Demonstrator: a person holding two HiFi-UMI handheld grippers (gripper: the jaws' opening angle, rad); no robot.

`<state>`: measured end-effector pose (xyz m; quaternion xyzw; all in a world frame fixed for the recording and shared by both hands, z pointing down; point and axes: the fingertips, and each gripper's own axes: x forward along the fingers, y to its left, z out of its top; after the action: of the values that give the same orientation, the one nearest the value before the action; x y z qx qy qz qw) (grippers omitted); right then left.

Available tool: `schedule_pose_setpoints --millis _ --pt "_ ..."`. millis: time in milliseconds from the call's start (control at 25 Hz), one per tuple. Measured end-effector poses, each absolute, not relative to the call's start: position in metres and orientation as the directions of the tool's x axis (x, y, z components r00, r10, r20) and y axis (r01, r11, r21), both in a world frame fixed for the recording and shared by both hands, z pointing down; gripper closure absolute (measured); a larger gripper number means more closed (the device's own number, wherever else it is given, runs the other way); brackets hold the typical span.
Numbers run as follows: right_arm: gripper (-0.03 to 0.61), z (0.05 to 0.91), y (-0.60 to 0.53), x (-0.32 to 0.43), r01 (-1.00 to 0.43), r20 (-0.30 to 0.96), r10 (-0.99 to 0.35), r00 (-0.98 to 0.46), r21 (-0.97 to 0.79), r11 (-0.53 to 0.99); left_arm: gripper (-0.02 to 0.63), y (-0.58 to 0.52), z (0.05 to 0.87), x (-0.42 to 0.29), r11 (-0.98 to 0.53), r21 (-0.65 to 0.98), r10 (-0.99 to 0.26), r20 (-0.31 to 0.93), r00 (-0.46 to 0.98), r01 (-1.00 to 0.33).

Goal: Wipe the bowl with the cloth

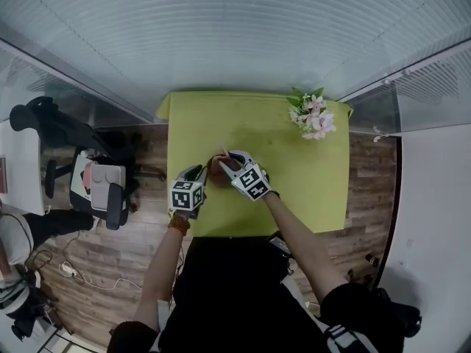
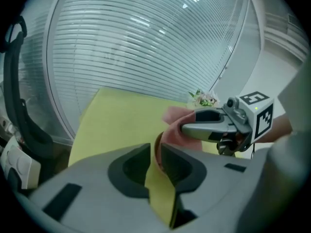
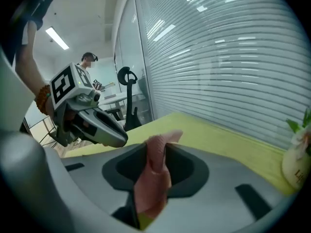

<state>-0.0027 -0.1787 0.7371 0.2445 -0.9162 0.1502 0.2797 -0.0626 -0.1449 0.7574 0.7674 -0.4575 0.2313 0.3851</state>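
My two grippers meet over the front middle of the yellow-green table (image 1: 294,190). A pink cloth (image 3: 154,178) stands in the gap of my right gripper (image 3: 155,152), whose jaws are parted and not pinching it. The left gripper view also shows this cloth (image 2: 172,118), bunched at the right gripper (image 2: 187,129). My left gripper (image 2: 155,154) is open. A thin brownish-pink curved edge (image 2: 158,153), apparently the bowl's rim, lies between its jaws near the right one. In the head view a small reddish-brown thing (image 1: 218,166) sits between the left gripper (image 1: 200,171) and the right gripper (image 1: 227,155).
A vase of pink and white flowers (image 1: 313,116) stands at the table's far right corner. A glass wall with blinds runs behind the table. An office chair (image 1: 110,190) and a desk are on the wooden floor to the left. A person (image 3: 88,59) stands in the background.
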Motion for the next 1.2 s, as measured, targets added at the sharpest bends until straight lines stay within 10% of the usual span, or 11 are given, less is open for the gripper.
schedule_pose_setpoints --millis 480,1200 --pt "0.382 0.724 -0.188 0.045 -0.656 0.583 -0.477 -0.658 -0.134 0.743 0.535 -0.146 0.787 -0.044 -0.285 0.428 -0.438 0.738 0.513 -0.858" --pt "0.379 0.785 -0.177 -0.004 -0.444 0.774 -0.352 -0.526 0.103 0.89 0.535 -0.132 0.801 -0.042 -0.215 0.463 -0.428 0.746 0.51 -0.86"
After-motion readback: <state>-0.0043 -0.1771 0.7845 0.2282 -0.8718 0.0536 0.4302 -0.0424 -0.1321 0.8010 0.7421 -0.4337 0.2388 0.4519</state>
